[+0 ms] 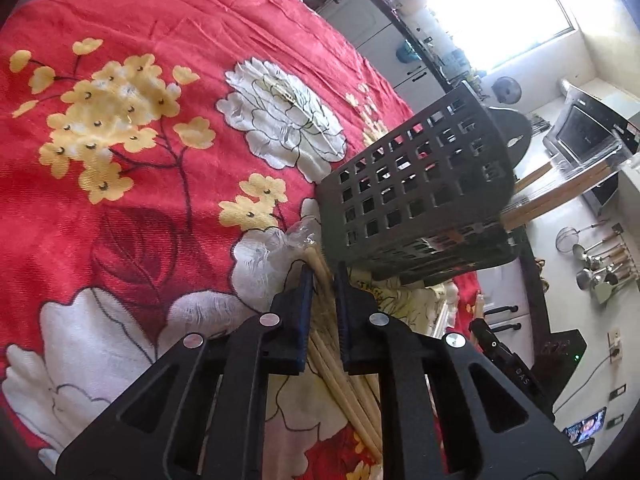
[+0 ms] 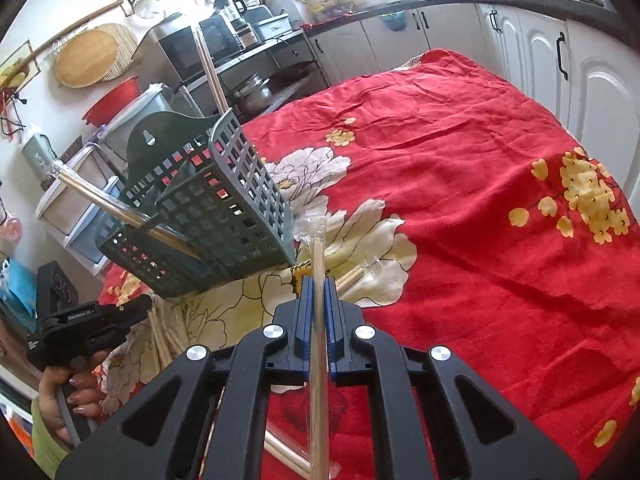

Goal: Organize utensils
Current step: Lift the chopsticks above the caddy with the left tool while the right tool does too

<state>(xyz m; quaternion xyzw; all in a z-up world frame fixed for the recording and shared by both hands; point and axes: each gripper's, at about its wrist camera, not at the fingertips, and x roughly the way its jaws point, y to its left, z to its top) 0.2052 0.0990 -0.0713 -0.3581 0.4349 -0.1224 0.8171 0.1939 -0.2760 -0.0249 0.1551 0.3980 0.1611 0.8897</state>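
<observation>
A dark slotted utensil basket point(image 1: 420, 184) point(image 2: 208, 208) stands on the red flowered cloth, with wrapped chopsticks point(image 2: 120, 212) sticking out of it. My left gripper point(image 1: 322, 272) hovers just in front of the basket, jaws slightly apart, over a heap of wrapped chopsticks point(image 1: 348, 392) on the cloth; whether it grips any is unclear. My right gripper point(image 2: 319, 280) is shut on a plastic-wrapped pair of chopsticks point(image 2: 319, 256), held near the basket's right corner. The left gripper point(image 2: 92, 320) also shows in the right wrist view, low left.
More wrapped chopsticks point(image 2: 356, 276) lie on the cloth ahead of the right gripper. White kitchen cabinets point(image 2: 540, 48) run behind the table. A shelf with appliances point(image 2: 224, 44) and storage bins point(image 2: 80, 208) stand beyond the basket.
</observation>
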